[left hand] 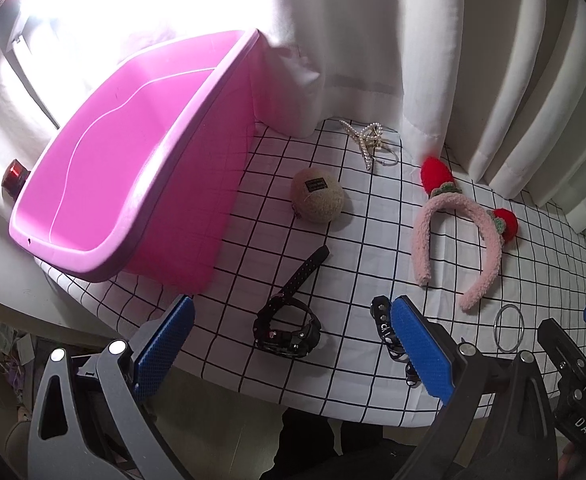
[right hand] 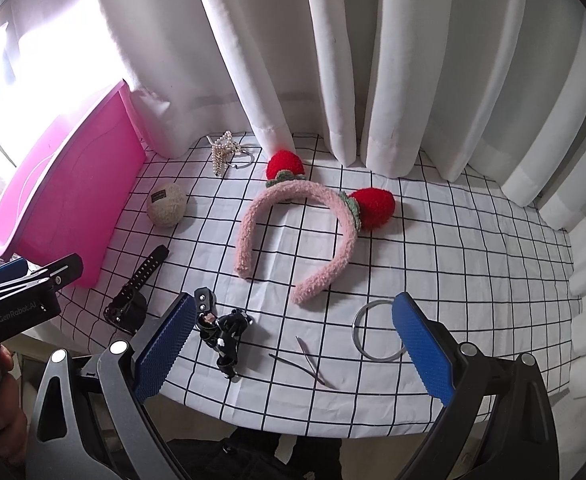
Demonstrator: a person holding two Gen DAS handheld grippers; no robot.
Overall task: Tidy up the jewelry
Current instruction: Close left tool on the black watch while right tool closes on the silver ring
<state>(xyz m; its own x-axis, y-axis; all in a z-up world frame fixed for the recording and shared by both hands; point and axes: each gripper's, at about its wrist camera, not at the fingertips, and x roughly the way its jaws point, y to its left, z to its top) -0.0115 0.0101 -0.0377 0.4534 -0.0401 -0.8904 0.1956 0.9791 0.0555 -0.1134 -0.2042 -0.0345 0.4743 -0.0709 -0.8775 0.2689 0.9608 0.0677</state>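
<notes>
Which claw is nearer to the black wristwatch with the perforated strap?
The left claw. The black wristwatch with the perforated strap lies between its open fingers. The right claw hangs open further right, over the thin silver metal ring and hairpin.

Fuzzy cloth headband (right hand: 293, 232), glossy plastic bin (left hand: 133, 168), metal bangle (right hand: 377, 330).
</notes>
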